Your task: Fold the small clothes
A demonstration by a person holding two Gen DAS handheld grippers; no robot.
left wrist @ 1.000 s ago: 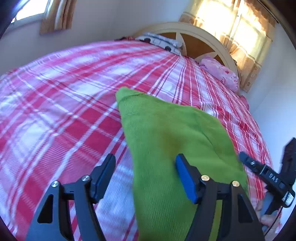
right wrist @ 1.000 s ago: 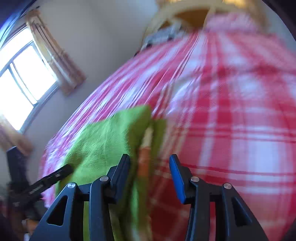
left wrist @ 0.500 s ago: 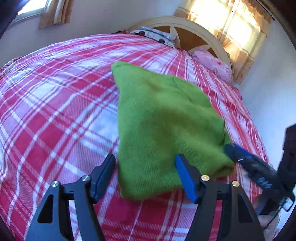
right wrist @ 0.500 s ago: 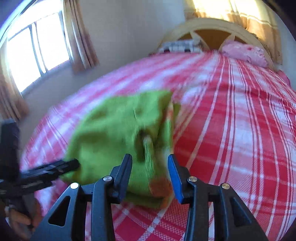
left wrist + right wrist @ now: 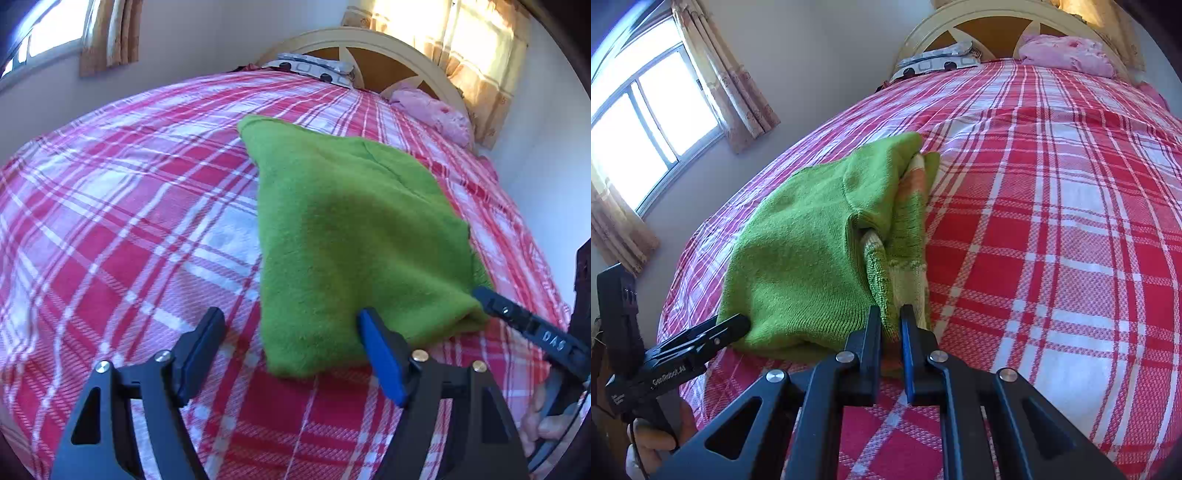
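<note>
The green knitted garment (image 5: 354, 236) lies folded on the bed, a soft, fuzzy, roughly four-sided shape with rounded corners and a faint seam across its far part; in the right wrist view (image 5: 809, 258) its open side shows the layers inside, with a ribbed green edge and cream and orange bands of knit tucked between the folds. Its near edge sits directly ahead of both tools. The right tool (image 5: 891, 317) has just been closing and its black and blue jaws now stand narrow, pinching the near corner of the garment where the ribbed and cream layers meet. The left tool (image 5: 291, 343) has just been opening and stands wide, one black pad to the left of the garment over bare bedspread and the blue pad over the garment's near edge, with the cloth's corner between them but not pressed. From the left tool's side, the right tool (image 5: 524, 328) shows as a black arm reaching the garment's right near corner; from the right tool's side, the left tool (image 5: 701, 336) reaches the cloth's left near edge. Beneath is a woven bedspread (image 5: 122, 229) in red, pink and white plaid. Beyond the garment, far ahead of the tools, are a curved cream headboard (image 5: 369, 40) with brown panels, a pink pillow (image 5: 436, 114) and a patterned grey pillow (image 5: 314, 68).
</note>
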